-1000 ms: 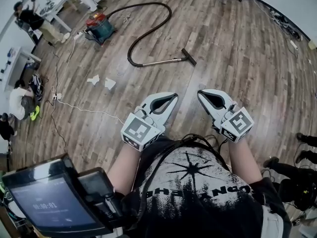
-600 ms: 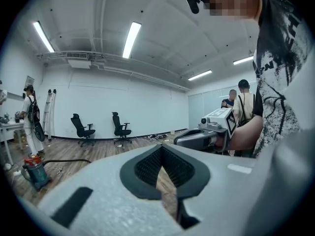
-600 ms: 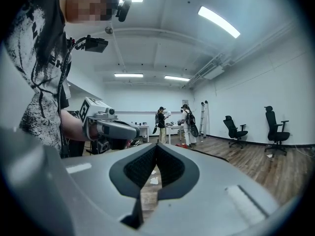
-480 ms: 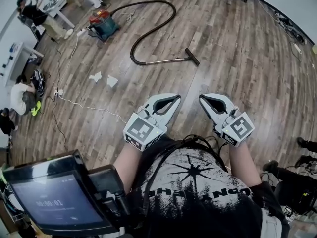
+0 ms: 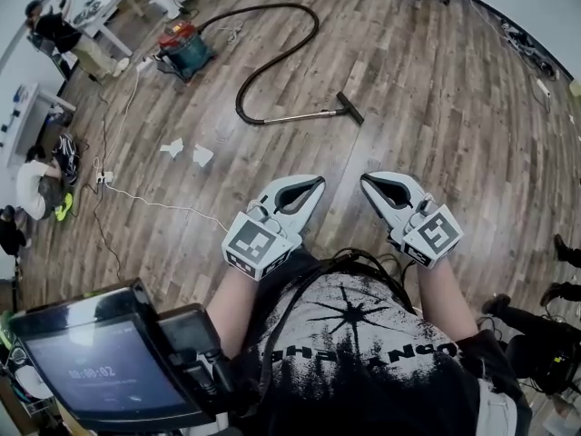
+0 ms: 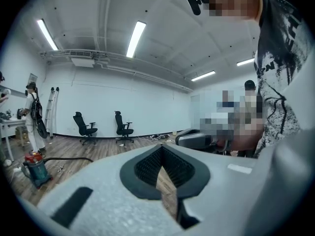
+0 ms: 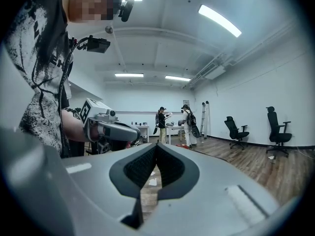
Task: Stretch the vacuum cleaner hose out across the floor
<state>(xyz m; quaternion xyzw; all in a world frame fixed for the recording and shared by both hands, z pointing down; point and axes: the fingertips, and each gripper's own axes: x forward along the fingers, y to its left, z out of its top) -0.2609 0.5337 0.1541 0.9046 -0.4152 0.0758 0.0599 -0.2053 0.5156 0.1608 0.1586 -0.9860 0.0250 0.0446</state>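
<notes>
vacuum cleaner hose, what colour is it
The hose is black; the head view shows it best.

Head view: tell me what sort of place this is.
Probably an open office or lab workroom: rolling office chairs, a white work table by the wall, and ceiling strip lights.

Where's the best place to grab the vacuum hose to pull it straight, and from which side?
Probably the straight metal wand just behind the floor nozzle, at the free end of the hose. It lies flat on the floor, so come down from above with the jaws across it, then pull away from the canister.
</notes>
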